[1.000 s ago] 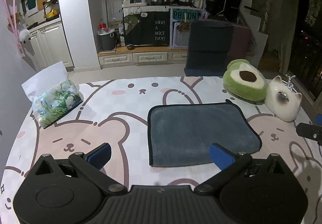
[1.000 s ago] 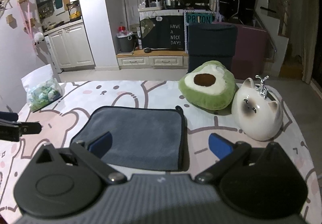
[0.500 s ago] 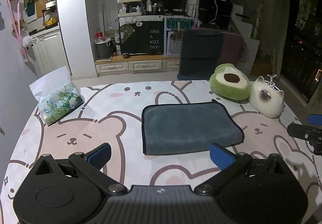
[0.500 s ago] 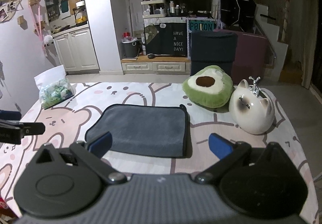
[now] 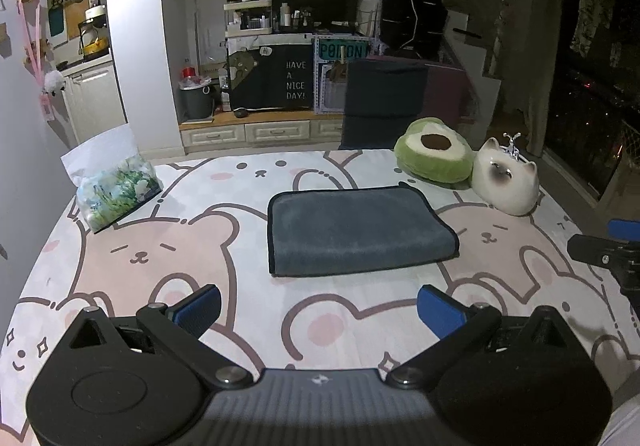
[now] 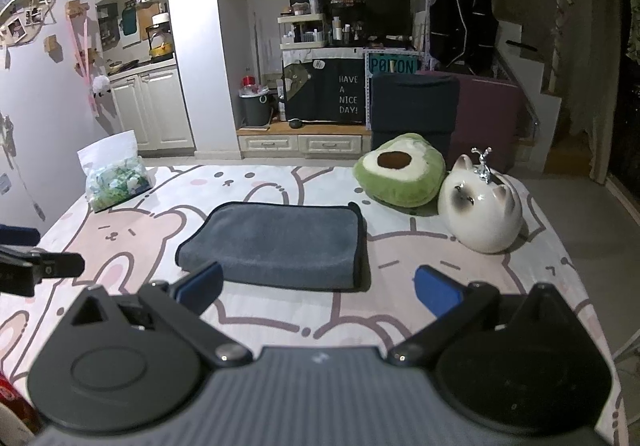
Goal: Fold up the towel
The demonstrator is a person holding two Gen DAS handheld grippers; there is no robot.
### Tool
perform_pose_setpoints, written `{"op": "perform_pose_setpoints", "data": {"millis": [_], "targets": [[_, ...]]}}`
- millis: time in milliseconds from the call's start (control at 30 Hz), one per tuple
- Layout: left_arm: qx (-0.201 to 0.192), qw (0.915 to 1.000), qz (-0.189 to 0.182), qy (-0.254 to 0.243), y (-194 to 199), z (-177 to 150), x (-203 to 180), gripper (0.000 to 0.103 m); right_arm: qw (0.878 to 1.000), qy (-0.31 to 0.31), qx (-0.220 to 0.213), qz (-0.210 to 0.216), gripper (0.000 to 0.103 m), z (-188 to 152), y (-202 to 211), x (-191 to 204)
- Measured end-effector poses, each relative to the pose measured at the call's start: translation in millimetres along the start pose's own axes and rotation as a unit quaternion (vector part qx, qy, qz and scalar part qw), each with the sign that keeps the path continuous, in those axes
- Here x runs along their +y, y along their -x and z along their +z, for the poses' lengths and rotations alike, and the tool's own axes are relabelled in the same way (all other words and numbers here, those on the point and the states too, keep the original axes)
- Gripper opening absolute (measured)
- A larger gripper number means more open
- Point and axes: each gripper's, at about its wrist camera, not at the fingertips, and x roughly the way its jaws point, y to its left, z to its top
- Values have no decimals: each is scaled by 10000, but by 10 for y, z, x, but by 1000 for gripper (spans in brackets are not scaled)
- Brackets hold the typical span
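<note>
A grey-blue towel with dark edging (image 5: pixel 352 230) lies folded flat in the middle of the table; it also shows in the right wrist view (image 6: pixel 280 242). My left gripper (image 5: pixel 318 308) is open and empty, held above the table near its front edge, short of the towel. My right gripper (image 6: pixel 318 288) is open and empty, just short of the towel's near edge. The right gripper's fingers (image 5: pixel 600 250) show at the right edge of the left wrist view. The left gripper's fingers (image 6: pixel 44 266) show at the left edge of the right wrist view.
The table has a pink and white bear-print cloth (image 5: pixel 160 246). A green avocado plush (image 5: pixel 432 155) and a white cat-shaped ornament (image 5: pixel 506 181) sit at the back right. A tissue pack (image 5: pixel 116 189) lies at the back left. A dark chair (image 5: pixel 384 101) stands behind the table.
Both grippers have pulled back and up from the towel, so it looks smaller and farther away. The towel has not moved. Both grippers stay open.
</note>
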Motion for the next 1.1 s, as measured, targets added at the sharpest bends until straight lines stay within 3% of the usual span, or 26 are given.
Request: {"op": "perform_pose_setpoints", "data": {"millis": [433,1100], "targets": [[-87,9999,-28,-61,179,-371,-79,103,9998,-6,0,-205,103,-360,241,12],[-301,9992,123,-233,269,-541,-108,103,9997,67,-61,-241,103,-588,351,121]]}}
